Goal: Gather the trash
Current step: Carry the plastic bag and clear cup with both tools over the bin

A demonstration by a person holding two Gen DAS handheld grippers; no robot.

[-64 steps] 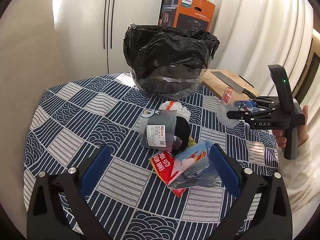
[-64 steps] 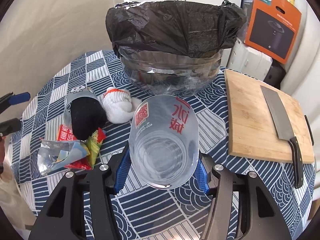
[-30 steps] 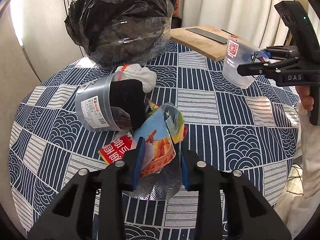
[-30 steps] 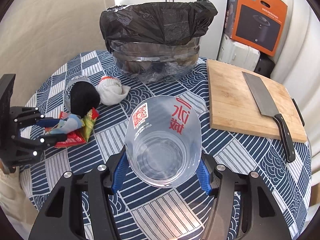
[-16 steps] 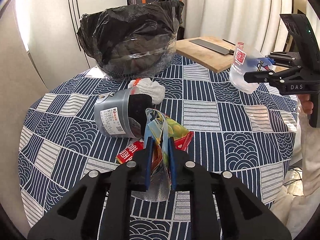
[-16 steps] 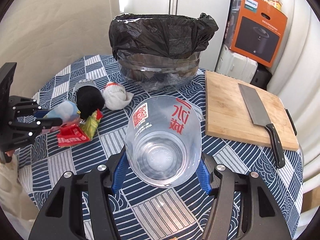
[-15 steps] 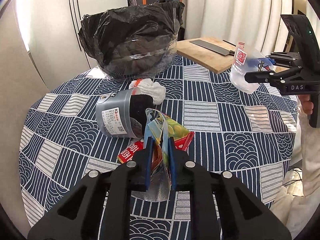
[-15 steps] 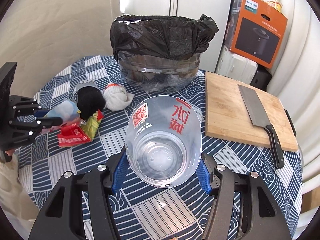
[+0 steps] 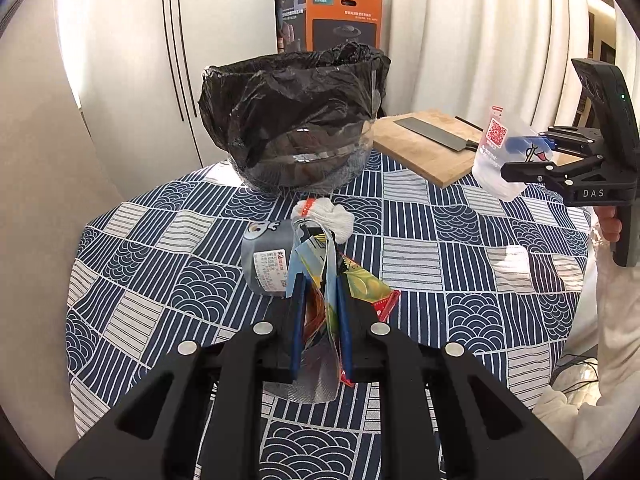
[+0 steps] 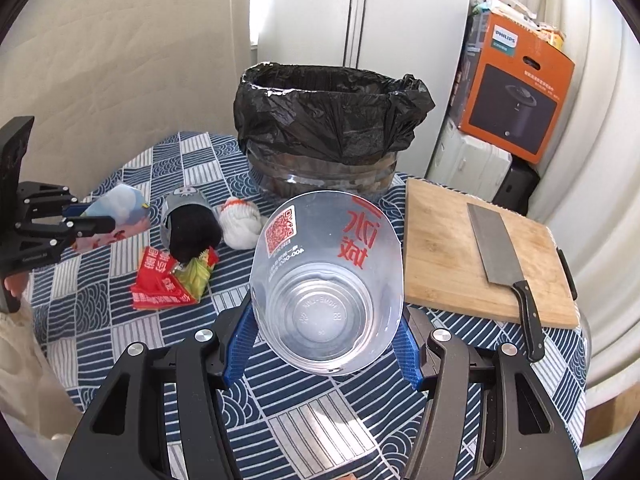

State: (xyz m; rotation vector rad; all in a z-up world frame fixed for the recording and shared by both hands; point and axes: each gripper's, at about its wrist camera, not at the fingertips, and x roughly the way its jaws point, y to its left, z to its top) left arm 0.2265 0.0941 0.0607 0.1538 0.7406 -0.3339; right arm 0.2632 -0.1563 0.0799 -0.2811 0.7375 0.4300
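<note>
My left gripper (image 9: 319, 284) is shut on a crumpled blue snack wrapper (image 9: 320, 264) and holds it above the table; the wrapper also shows in the right wrist view (image 10: 116, 220). My right gripper (image 10: 326, 344) is shut on a clear plastic cup (image 10: 326, 280) with red print; the cup shows at the right of the left wrist view (image 9: 502, 160). A bin lined with a black bag (image 9: 296, 116) (image 10: 328, 128) stands at the table's far side. A grey cup with black inside (image 10: 190, 226), a white sock (image 10: 240, 228) and red and green wrappers (image 10: 168, 280) lie on the tablecloth.
A wooden cutting board (image 10: 460, 264) with a cleaver (image 10: 500, 260) lies at the right. An orange box (image 10: 516, 88) stands behind on white appliances. The round table has a blue patterned cloth (image 10: 320, 420). Curtains hang at the right.
My left gripper closed on the blue wrapper and lifted it off the table, away from the red and green wrappers. The right gripper rose slightly with the cup.
</note>
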